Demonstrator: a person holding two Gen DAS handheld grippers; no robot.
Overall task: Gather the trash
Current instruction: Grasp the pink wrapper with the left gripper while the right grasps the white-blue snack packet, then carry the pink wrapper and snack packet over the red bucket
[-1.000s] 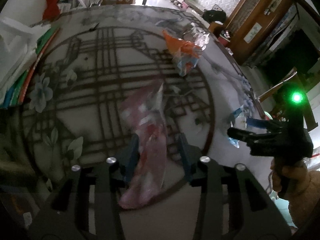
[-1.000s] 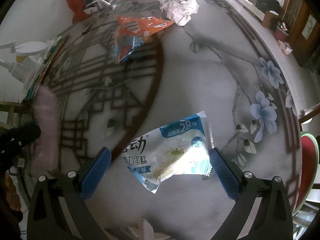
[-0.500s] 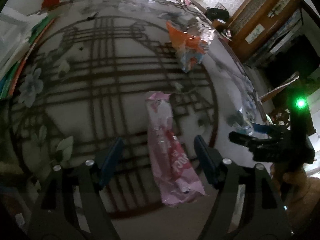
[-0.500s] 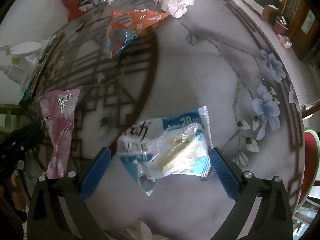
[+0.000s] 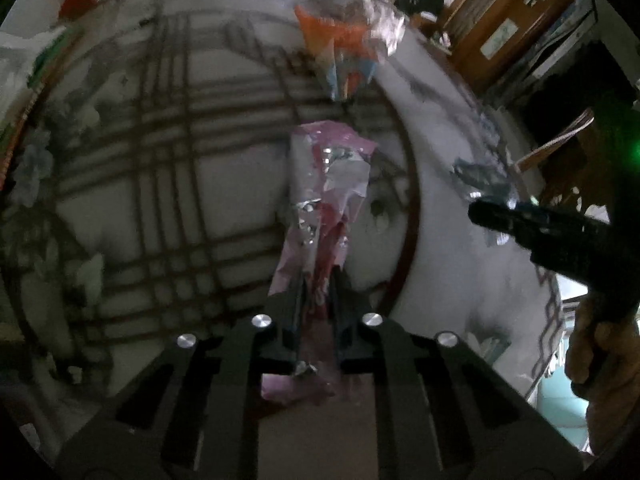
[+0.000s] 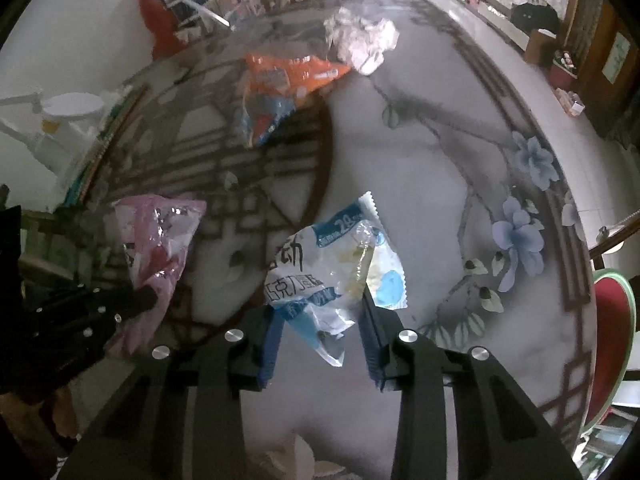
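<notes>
Now both tongs clamped: left tongs (image 5: 317, 280) on pink wrapper (image 5: 328, 200), right tongs (image 6: 322, 320) on blue-white wrapper (image 6: 340, 268).

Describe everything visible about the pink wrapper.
The pink wrapper is a long, crinkled plastic-foil packet, pink with red print and silvery glints. The left gripper, whose jaws have just been closing, is shut on its near end, squeezing it narrow; a short tail sticks out behind. Its far, wider end spreads over the patterned table.

Crumpled pink wrapper (image 5: 328, 200) and blue-white wrapper (image 6: 340, 272) lifted, orange wrapper (image 6: 280, 88) lying beyond
</notes>
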